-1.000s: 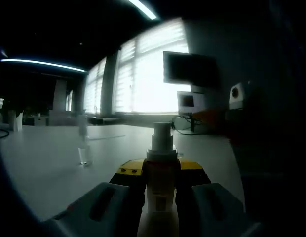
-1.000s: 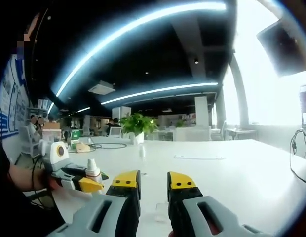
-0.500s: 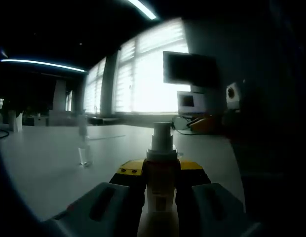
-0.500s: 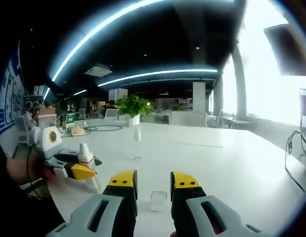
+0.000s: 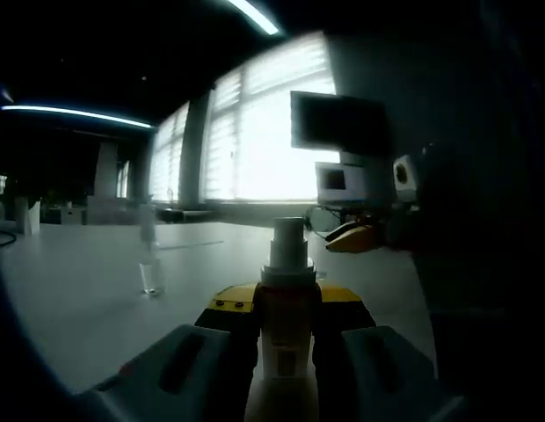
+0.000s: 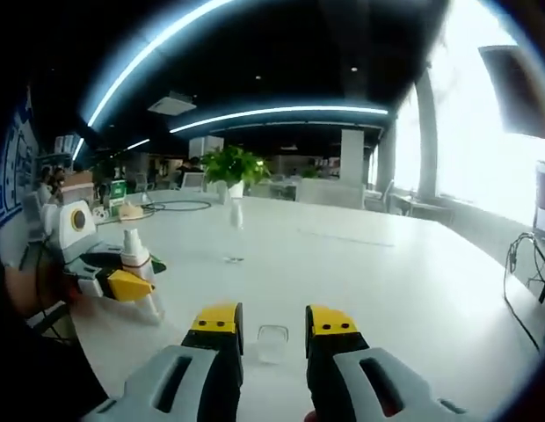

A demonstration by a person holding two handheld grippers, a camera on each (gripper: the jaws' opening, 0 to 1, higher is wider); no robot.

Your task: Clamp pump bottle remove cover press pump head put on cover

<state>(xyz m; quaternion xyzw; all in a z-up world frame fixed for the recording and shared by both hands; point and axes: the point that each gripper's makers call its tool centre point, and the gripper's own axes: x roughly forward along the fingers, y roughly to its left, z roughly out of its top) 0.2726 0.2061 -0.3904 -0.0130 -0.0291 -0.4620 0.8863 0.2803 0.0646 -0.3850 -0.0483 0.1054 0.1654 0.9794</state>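
Left gripper (image 5: 286, 330), lower centre of the left gripper view: fingers clenched on the pump bottle (image 5: 286, 299), upright, pump head bare.

Right gripper (image 6: 274, 330), bottom centre of the right gripper view: fingers released, a gap between them, holding nothing.

Cover (image 6: 272, 341): small clear cap on the white surface (image 6: 413, 290), seen in that gap just beyond the tips.

Change: a second ago the cap lay low and partly hidden between the fingers; the camera has since tilted down toward it. In the left gripper view the right gripper has edged in from the right (image 5: 356, 236).

Judgement: cover is off; whether the pump has been pressed cannot be told.

Farther: slim clear bottle (image 5: 149, 255), mid-left; potted plant (image 6: 230, 167), far edge.
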